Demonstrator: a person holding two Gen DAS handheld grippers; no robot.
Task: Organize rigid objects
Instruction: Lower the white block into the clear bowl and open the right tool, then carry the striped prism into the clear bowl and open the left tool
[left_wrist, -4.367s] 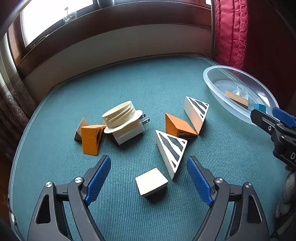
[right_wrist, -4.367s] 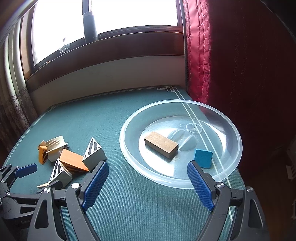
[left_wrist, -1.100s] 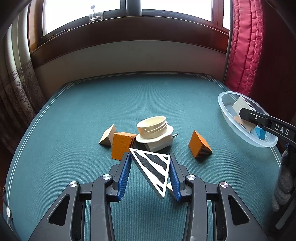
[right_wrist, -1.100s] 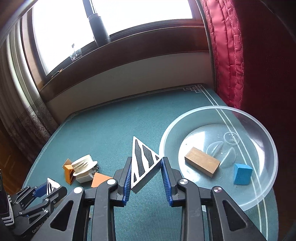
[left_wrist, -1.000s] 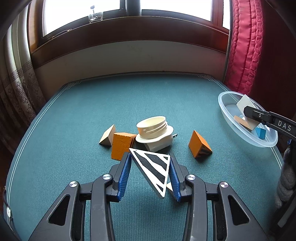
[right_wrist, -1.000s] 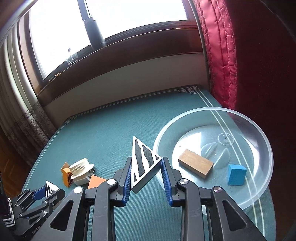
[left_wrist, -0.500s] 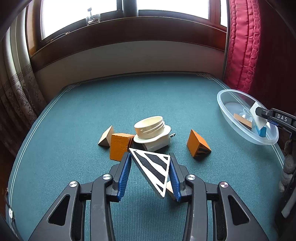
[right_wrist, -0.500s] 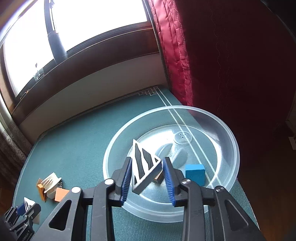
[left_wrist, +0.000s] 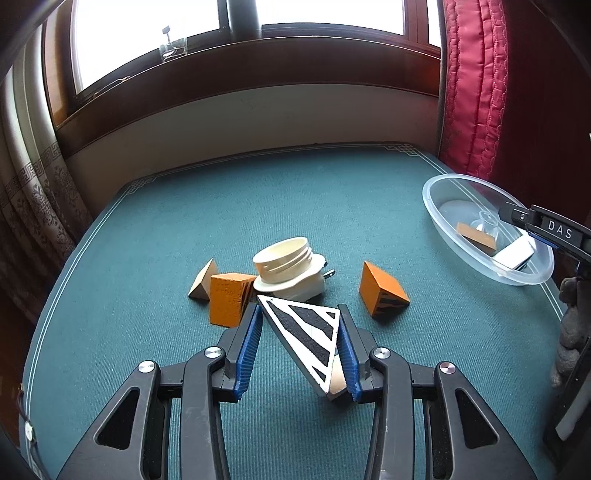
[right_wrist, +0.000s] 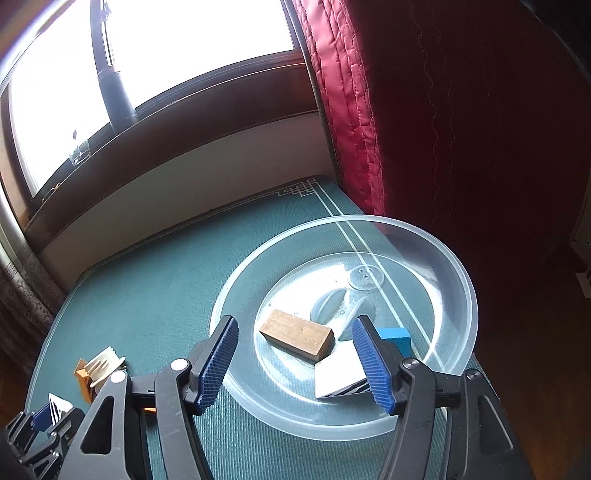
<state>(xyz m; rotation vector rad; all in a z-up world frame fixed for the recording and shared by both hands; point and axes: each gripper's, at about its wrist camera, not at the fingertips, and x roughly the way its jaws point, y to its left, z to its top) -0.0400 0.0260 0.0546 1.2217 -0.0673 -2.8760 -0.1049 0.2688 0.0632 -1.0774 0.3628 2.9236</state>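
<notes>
**Release in bowl; second wedge ready**

Your right gripper (right_wrist: 295, 363) is opening; its striped wedge (right_wrist: 338, 373) lies released in the clear bowl (right_wrist: 458, 280) at the table's right edge. Your left gripper (left_wrist: 299, 350) clamps another striped wedge (left_wrist: 306, 328). Carry it to the bowl next.

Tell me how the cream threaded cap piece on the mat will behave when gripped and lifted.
The cream threaded cap looks rigid, so it probably won't flex. Its round ridged wall may slip or twist between flat pads. It leans on a white plug block, so lifting it could nudge that.
</notes>
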